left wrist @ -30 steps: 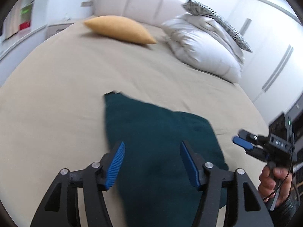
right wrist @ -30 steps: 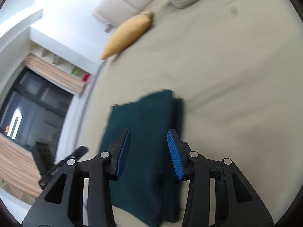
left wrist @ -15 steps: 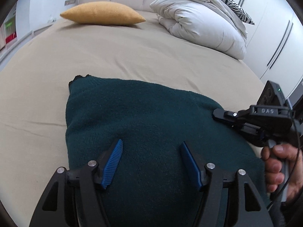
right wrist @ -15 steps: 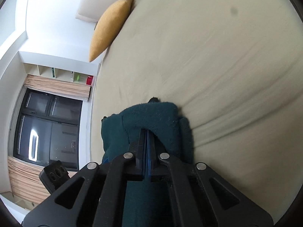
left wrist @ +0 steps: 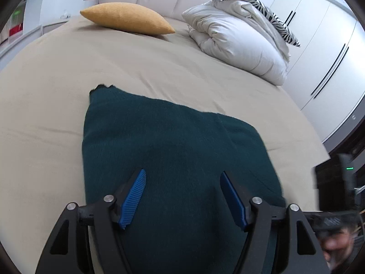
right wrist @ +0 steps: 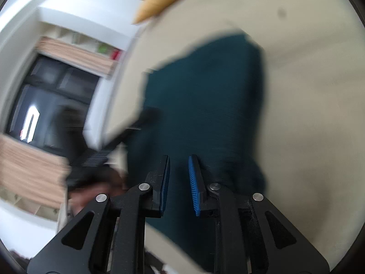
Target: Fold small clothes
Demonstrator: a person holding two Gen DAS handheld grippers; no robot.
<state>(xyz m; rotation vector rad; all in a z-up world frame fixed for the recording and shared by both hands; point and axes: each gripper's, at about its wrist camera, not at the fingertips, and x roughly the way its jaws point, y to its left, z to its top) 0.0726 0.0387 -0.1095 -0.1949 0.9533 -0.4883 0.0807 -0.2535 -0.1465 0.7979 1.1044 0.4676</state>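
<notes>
A dark green knitted garment (left wrist: 173, 146) lies folded in a rough rectangle on the beige bed (left wrist: 68, 73). My left gripper (left wrist: 182, 196) hovers over its near edge, jaws wide open and empty. In the right wrist view, which is blurred by motion, the garment (right wrist: 205, 96) lies ahead of my right gripper (right wrist: 179, 182). The right jaws stand a narrow gap apart with nothing between them. The right gripper also shows at the lower right of the left wrist view (left wrist: 337, 219).
A yellow cushion (left wrist: 127, 21) and a white duvet (left wrist: 237, 41) with a zebra-print pillow (left wrist: 257, 9) lie at the head of the bed. White wardrobes (left wrist: 319, 52) stand to the right. A dark window (right wrist: 45, 100) and shelves are on the left.
My right gripper was shut on the garment's edge half a second ago; it has let go, opened slightly and pulled back. The left gripper stayed open above the garment.
</notes>
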